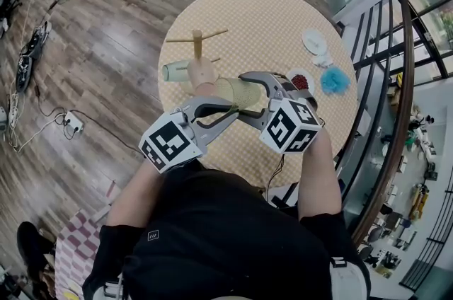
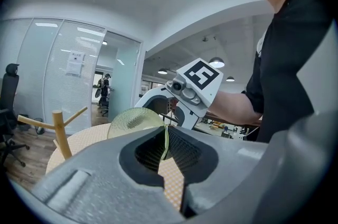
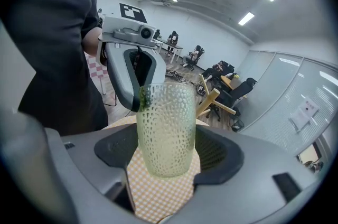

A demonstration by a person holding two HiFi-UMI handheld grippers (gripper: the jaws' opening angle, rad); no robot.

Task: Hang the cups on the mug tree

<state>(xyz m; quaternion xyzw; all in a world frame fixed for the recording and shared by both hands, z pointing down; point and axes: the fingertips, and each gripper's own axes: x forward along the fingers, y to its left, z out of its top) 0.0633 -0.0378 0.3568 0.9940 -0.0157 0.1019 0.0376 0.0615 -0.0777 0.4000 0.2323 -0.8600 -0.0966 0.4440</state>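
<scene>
Since the cup (image 3: 166, 130) is pale green dimpled glass with a thin wall and no handle in sight, it probably handles as stiff, fairly light and breakable, and the dimples should give the pads some bite. The body looks like the safest hold, with only gentle pressure at the rim. It hangs above the near side of the table (image 1: 269, 15), carried by both tools. The right gripper (image 3: 169, 138) has its jaws spread wide and clasped round the cup's body. The left gripper (image 2: 165, 146) has its jaws nearly together, pinching the thin rim. In the head view the mug tree (image 1: 198, 44) stands at 11 o'clock from the cup, pegs apart from it. A second cup (image 1: 175, 71) lies sideways at 10 o'clock, low against the tree; whether a peg carries it is unclear. A bowl (image 1: 299, 81) sits at 3 o'clock.
</scene>
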